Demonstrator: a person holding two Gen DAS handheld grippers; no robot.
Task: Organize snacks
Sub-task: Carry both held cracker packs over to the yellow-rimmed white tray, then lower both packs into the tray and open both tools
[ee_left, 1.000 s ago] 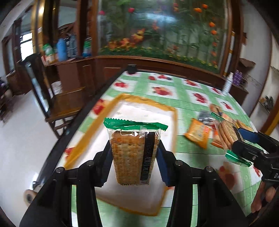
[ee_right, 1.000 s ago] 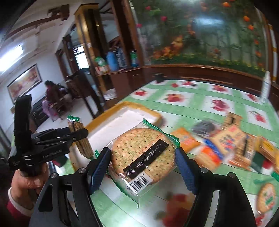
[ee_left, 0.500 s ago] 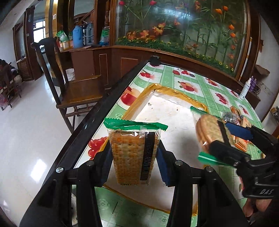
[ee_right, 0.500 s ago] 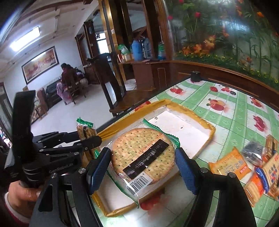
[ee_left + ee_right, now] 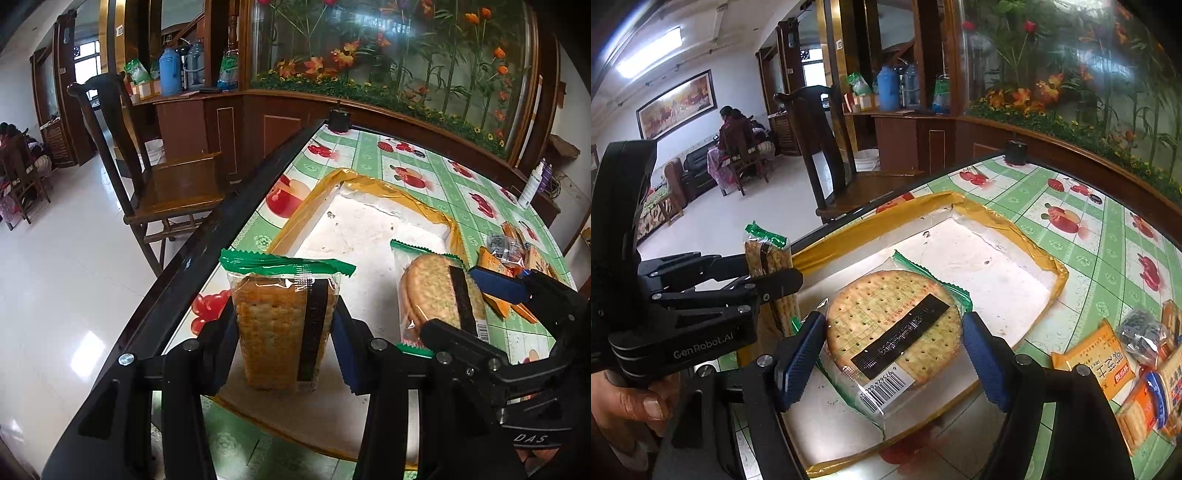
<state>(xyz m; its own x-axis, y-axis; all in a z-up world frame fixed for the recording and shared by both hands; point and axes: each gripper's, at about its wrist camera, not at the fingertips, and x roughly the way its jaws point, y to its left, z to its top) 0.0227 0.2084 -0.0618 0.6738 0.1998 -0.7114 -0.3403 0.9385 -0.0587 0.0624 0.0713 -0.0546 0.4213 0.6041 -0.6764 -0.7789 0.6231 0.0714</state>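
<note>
My left gripper (image 5: 282, 332) is shut on a clear cracker pack with green ends (image 5: 284, 325), held edge-on over the near left part of a white tray with a yellow rim (image 5: 369, 229). The same pack (image 5: 766, 258) and the left gripper (image 5: 775, 277) show at the left of the right wrist view. My right gripper (image 5: 894, 343) is shut on a round cracker pack (image 5: 892, 325) with a barcode, held flat over the tray (image 5: 990, 266). In the left wrist view that round pack (image 5: 432, 291) hangs just right of mine.
A heap of loose snack packs (image 5: 1137, 358) lies on the green fruit-print tablecloth (image 5: 1108, 236) right of the tray. The table's dark left edge (image 5: 207, 251) runs beside a wooden chair (image 5: 155, 184). A person sits far back at the left (image 5: 733, 129).
Both grippers have carried their cracker packs leftward and down, from over the tablecloth to over the tray's near part. The right gripper has closed in beside the left one. Both grips are unchanged.
</note>
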